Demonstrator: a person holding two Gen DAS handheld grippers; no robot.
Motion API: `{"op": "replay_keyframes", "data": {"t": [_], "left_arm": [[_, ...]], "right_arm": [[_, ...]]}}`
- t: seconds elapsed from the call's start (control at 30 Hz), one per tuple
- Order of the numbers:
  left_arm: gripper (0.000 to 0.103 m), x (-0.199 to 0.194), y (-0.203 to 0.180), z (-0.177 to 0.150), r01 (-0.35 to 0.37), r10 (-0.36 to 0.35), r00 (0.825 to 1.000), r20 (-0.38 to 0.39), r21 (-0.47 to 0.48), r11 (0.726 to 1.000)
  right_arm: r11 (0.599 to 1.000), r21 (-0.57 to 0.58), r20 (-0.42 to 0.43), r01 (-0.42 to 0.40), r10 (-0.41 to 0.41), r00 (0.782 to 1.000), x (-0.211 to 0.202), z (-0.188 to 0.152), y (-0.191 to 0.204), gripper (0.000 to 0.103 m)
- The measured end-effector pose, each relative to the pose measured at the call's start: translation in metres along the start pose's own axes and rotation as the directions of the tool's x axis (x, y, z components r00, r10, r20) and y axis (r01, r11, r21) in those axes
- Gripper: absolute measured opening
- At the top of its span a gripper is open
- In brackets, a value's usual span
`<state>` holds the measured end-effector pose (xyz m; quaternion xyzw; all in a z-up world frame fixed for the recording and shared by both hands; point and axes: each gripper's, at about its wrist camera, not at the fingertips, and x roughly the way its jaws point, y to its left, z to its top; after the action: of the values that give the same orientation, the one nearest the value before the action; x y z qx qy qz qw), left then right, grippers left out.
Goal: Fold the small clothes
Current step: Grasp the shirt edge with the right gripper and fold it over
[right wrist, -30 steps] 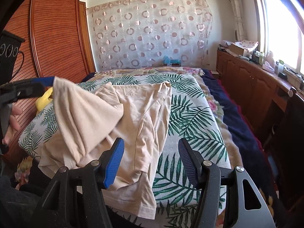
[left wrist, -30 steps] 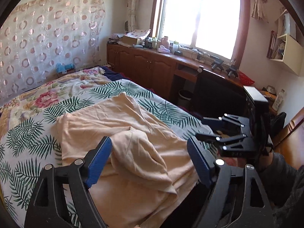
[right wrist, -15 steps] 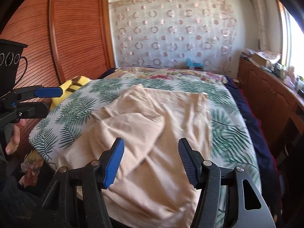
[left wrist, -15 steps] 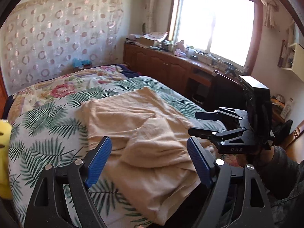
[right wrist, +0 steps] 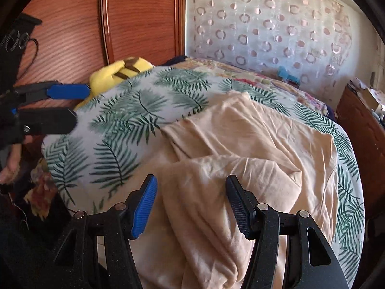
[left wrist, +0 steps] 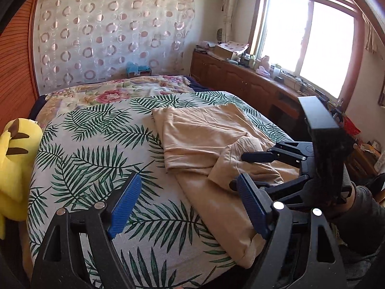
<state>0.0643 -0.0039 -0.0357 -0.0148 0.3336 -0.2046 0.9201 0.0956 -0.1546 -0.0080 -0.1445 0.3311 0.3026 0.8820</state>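
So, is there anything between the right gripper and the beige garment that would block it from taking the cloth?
Nothing visible is in the way. The right gripper is open, directly over the beige garment on the bed. The yellow plush toy lies far off by the headboard, and the left gripper is off to the side.

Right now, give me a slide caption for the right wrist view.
Open right tool hovers above a partly folded beige garment on the palm-leaf bedspread.

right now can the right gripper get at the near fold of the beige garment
Probably yes: the right gripper is open just above the beige garment, with nothing between them, and the left gripper is off to the side.
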Motion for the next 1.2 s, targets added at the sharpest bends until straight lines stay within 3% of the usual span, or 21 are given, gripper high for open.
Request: {"op": "replay_keyframes", "data": {"t": [0.07, 0.1, 0.17, 0.27, 0.4, 0.53, 0.67, 0.83, 1.0, 1.1, 1.17, 1.2], "left_arm": [[0.082, 0.001, 0.000, -0.001, 0.005, -0.005, 1.000, -0.002, -0.001, 1.000], [0.082, 0.002, 0.001, -0.001, 0.007, -0.007, 1.000, -0.003, -0.002, 1.000], [0.082, 0.003, 0.002, -0.003, 0.007, -0.007, 1.000, -0.005, -0.003, 1.000], [0.082, 0.006, 0.002, -0.005, 0.006, -0.006, 1.000, -0.009, -0.005, 1.000], [0.082, 0.008, 0.001, -0.008, 0.010, -0.010, 1.000, -0.016, -0.003, 1.000], [0.082, 0.010, 0.000, -0.010, 0.019, -0.019, 1.000, -0.018, -0.007, 1.000], [0.082, 0.014, -0.002, -0.012, 0.027, -0.027, 0.999, -0.024, -0.010, 1.000], [0.082, 0.019, -0.006, -0.013, 0.034, -0.034, 0.999, -0.036, -0.003, 0.999], [0.082, 0.023, -0.009, -0.014, 0.034, -0.034, 0.998, -0.044, 0.000, 0.999], [0.082, 0.023, -0.008, -0.015, 0.031, -0.031, 0.998, -0.048, 0.002, 1.000], [0.082, 0.023, -0.008, -0.016, 0.030, -0.030, 0.998, -0.050, 0.001, 1.000], [0.082, 0.023, -0.008, -0.016, 0.029, -0.029, 0.998, -0.050, 0.000, 1.000]], "right_arm": [[1.000, 0.003, -0.021, 0.018, -0.018, 1.000, 0.005, -0.001, -0.006, 0.058], [1.000, 0.008, -0.024, 0.019, -0.019, 1.000, 0.007, -0.001, -0.009, 0.051], [1.000, 0.013, -0.030, 0.004, -0.003, 1.000, 0.007, -0.002, -0.012, 0.009], [0.999, 0.038, 0.019, 0.019, -0.019, 1.000, -0.006, -0.005, -0.019, 0.003], [0.990, 0.128, 0.121, 0.066, -0.081, 0.989, -0.049, -0.014, -0.035, 0.003], [0.968, 0.220, 0.166, 0.122, -0.160, 0.973, -0.097, -0.039, -0.055, 0.003], [0.934, 0.298, 0.130, 0.196, -0.243, 0.961, -0.126, -0.073, -0.074, 0.002], [0.886, 0.380, 0.048, 0.265, -0.305, 0.951, -0.134, -0.100, -0.095, 0.002], [0.899, 0.381, 0.082, 0.215, -0.265, 0.961, -0.123, -0.081, -0.083, 0.003], [0.932, 0.319, 0.117, 0.173, -0.220, 0.969, -0.118, -0.071, -0.069, 0.022], [0.954, 0.266, 0.144, 0.141, -0.184, 0.972, -0.111, -0.063, -0.058, 0.046], [0.963, 0.236, 0.151, 0.129, -0.168, 0.974, -0.105, -0.056, -0.050, 0.050]]}}
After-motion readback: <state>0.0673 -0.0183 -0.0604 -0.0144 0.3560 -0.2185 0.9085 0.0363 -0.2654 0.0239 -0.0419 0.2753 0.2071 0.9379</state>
